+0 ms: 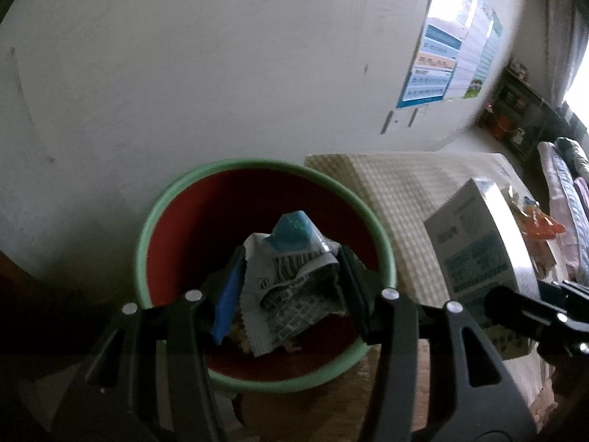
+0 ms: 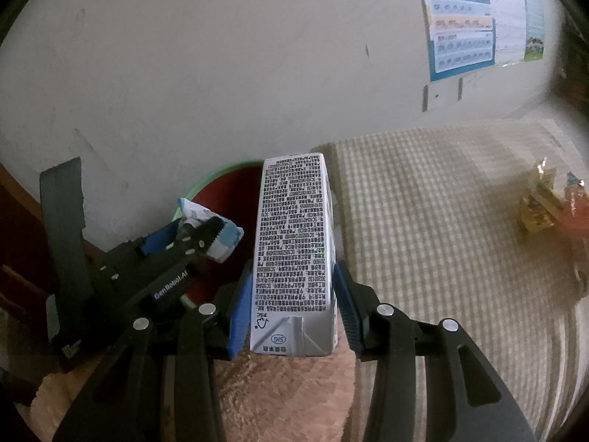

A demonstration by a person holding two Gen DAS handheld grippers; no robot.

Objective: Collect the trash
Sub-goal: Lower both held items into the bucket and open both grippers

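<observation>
Left wrist: fingers [image 1: 291, 287] pinch wrapper [image 1: 291, 276] over bin [image 1: 147, 235]; right fingers [image 2: 294, 294] clamp carton [image 2: 294, 243], tilted downward.

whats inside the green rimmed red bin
Only bare red wall shows inside the green-rimmed red bin; the crumpled grey-and-blue wrapper clamped in the left gripper covers the bottom.

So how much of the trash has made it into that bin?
None visibly: the bin looks empty. The left gripper holds a crumpled wrapper over it; the right gripper holds a carton nearby. Colourful wrappers remain on the checked cloth.
</observation>
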